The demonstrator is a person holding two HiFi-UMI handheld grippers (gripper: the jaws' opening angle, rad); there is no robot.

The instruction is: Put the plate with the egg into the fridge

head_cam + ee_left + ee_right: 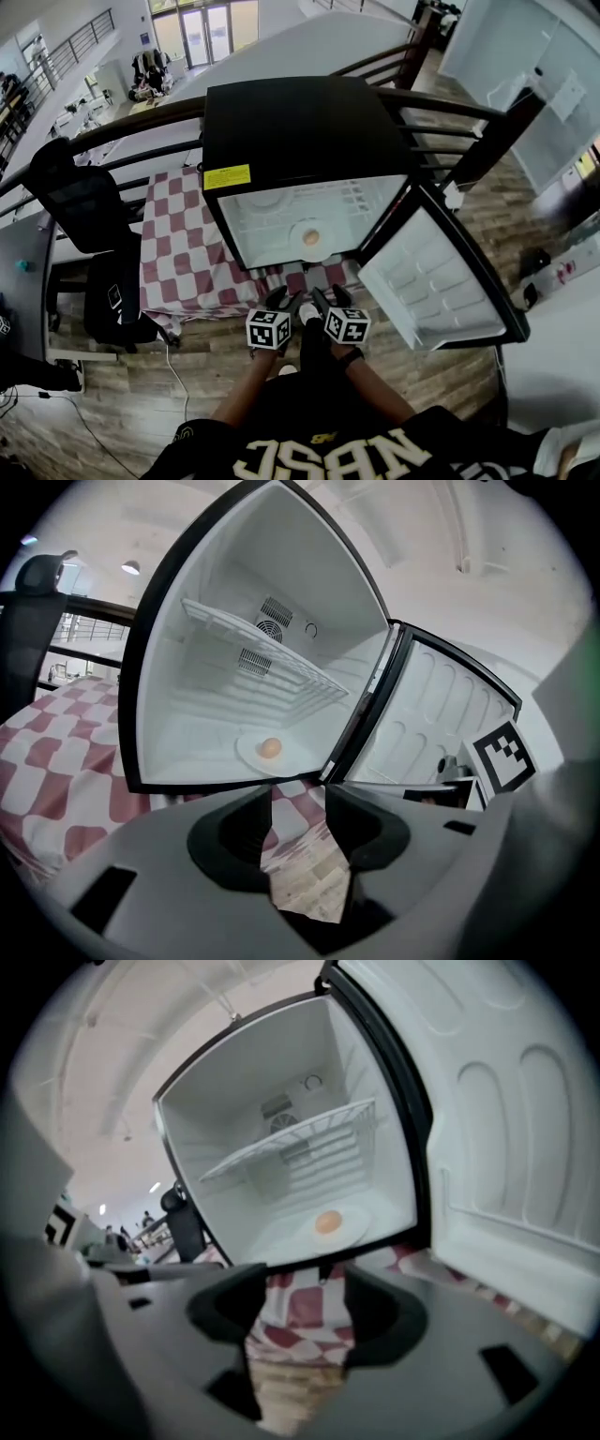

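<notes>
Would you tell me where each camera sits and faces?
Head view: on the head, steeply down onto the fridge; shows forearms, left hand-held gripper, right hand-held gripper.
Left gripper view: on that gripper, facing into the fridge; its open jaws show.
Right gripper view: same, from the right.
All share the egg on its plate.

And there was the bench, covered by a red-and-white checked cloth that lay flat across the top and hung down over the near edge. Right on that cloth stood the fridge, black-cased, with its door open wide. Down on the fridge's white bottom lay the plate, flat and close to the front opening, with the egg resting at its middle. The wire shelf sat higher up inside. The bench stood on the wooden floor.
</notes>
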